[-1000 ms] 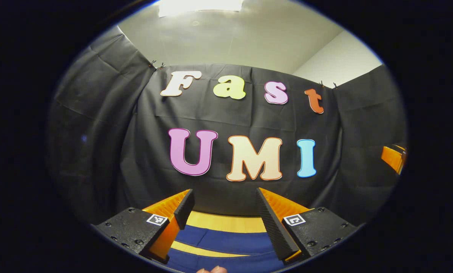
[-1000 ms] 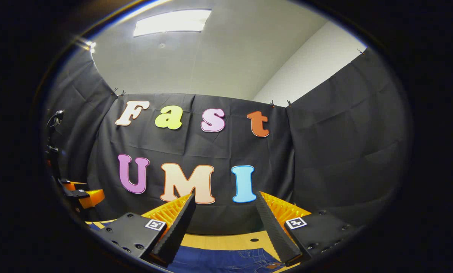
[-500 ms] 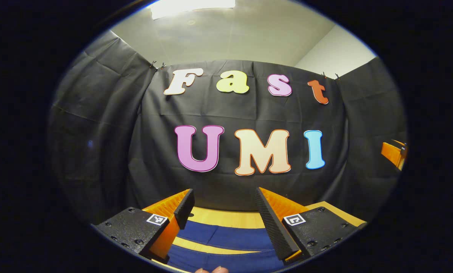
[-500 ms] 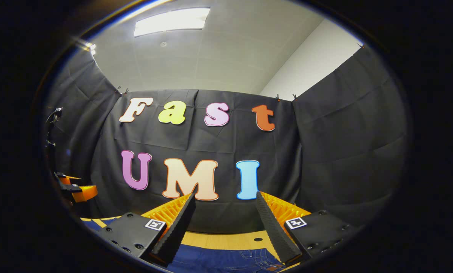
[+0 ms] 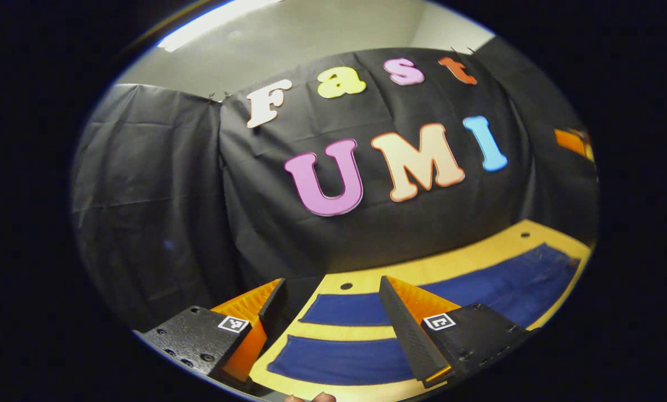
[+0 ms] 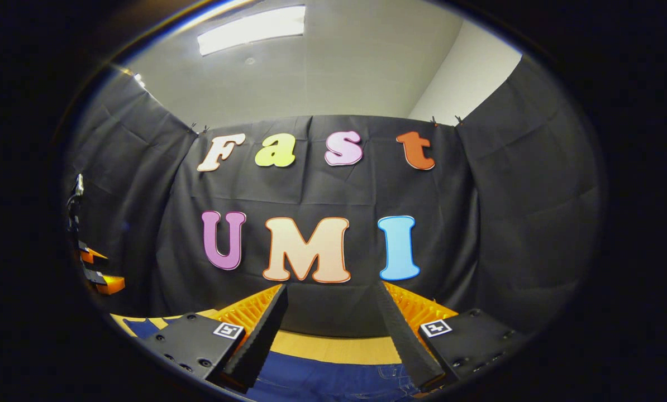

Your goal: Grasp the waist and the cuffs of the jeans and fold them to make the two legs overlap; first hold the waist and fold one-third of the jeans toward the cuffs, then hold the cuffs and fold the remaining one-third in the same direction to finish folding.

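Left gripper view: left tongs [image 5: 333, 318] held above the desk [image 5: 456, 262], camera tilted, fingers wide apart, nothing between them. The jeans [image 5: 367, 335] lie flat on the desk below and ahead of the tongs, two legs side by side with a strip of desk showing between them. The cuff ends sit just under the left finger; the legs run away to the right, past the right finger [image 5: 409, 329]. A small hole in the desk lies just beyond the nearer cuffs. The right tongs [image 5: 572, 142] show far off at the right edge; their state cannot be told there.

Right gripper view: the left tongs [image 6: 96, 273] show small at the far left edge. Right tongs [image 6: 330, 329] spread apart, empty, held over the jeans, whose seamed, stitched part [image 6: 333, 382] lies directly beneath and between the fingers. Bare desk lies ahead of the fingertips.
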The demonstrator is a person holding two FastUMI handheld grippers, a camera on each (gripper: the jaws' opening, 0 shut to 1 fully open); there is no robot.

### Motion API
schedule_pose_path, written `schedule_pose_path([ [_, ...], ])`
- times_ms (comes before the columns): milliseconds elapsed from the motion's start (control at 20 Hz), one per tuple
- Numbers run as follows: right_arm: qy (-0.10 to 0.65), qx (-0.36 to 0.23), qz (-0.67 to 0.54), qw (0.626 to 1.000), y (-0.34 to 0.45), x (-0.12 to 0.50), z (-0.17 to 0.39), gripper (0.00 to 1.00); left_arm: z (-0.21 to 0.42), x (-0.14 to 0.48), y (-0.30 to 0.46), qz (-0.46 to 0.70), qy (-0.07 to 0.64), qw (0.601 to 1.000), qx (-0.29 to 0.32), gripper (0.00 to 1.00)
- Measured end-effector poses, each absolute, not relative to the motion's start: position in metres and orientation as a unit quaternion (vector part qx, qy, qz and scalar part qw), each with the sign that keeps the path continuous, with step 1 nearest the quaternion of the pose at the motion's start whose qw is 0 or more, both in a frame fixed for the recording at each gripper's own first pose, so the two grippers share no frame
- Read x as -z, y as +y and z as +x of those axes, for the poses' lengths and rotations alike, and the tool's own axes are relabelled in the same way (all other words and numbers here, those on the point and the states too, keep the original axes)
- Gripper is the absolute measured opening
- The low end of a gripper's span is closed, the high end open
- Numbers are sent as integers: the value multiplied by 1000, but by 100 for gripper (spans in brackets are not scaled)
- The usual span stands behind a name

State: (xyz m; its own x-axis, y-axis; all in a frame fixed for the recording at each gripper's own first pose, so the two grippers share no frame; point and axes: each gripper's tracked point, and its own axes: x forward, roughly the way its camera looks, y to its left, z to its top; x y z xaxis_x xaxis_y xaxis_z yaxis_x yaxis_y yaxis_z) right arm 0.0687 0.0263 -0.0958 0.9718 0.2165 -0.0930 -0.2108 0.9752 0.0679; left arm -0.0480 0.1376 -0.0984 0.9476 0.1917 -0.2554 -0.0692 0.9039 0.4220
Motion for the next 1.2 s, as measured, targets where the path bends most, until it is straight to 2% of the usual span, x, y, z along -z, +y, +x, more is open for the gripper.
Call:
schedule_pose_path([
  [50, 54, -104, 29, 993, 31, 97, 70, 98, -50, 112, 149, 225, 172, 957, -58, 100],
  [100, 54, -105, 33, 993, 38, 98, 70, 98, -52, 123, 160, 244, 193, 949, -50, 95],
  [450, 71, -114, 32, 990, 90, 116, 73, 98, -78, 184, 220, 349, 297, 889, 10, 95],
  [800, 95, -98, 30, 990, 99, 138, 82, 98, -118, 269, 255, 420, 401, 811, 72, 95],
  [1200, 106, -78, -14, 991, 101, 147, 81, 99, -145, 341, 311, 490, 473, 726, 93, 95],
])
